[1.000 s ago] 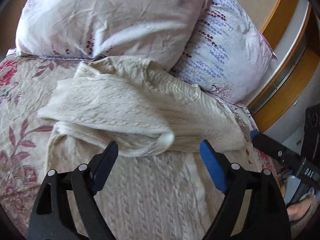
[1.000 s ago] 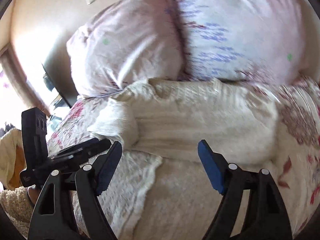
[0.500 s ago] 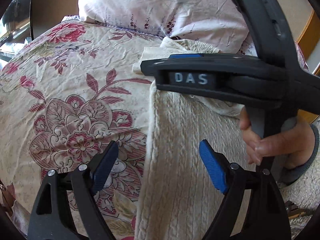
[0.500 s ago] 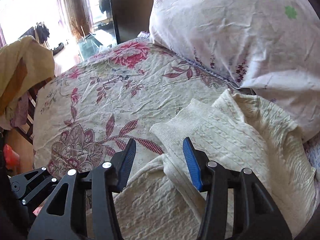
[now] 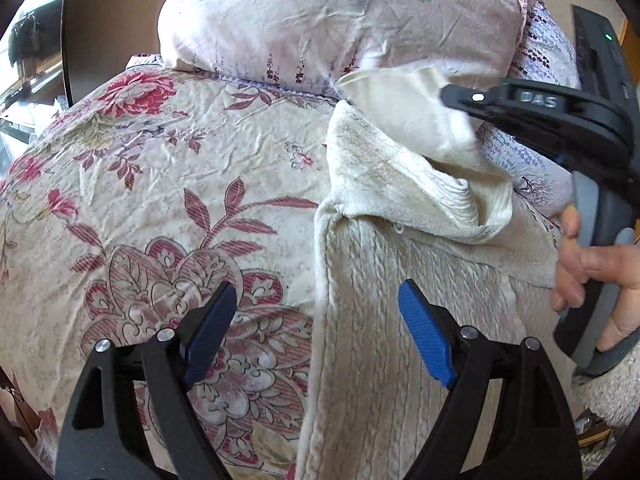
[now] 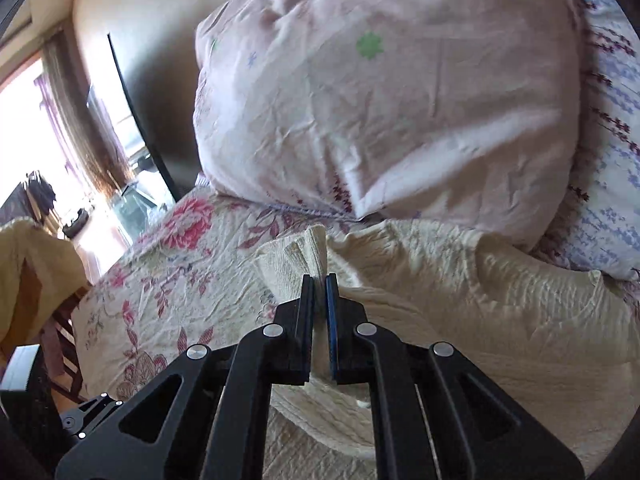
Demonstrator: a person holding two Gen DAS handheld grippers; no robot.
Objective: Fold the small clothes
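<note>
Underneath, floral bedspread (image 5: 168, 184), two pillows (image 6: 400, 120).

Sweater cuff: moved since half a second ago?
Yes. The right tongs have shut on the sweater cuff and raised it toward the pink pillow.

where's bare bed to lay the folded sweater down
Free: the floral bedspread left of the sweater, below the pink pillow. Crowded: the right side, where the right gripper pinches the sweater's cuff against both pillows.
</note>
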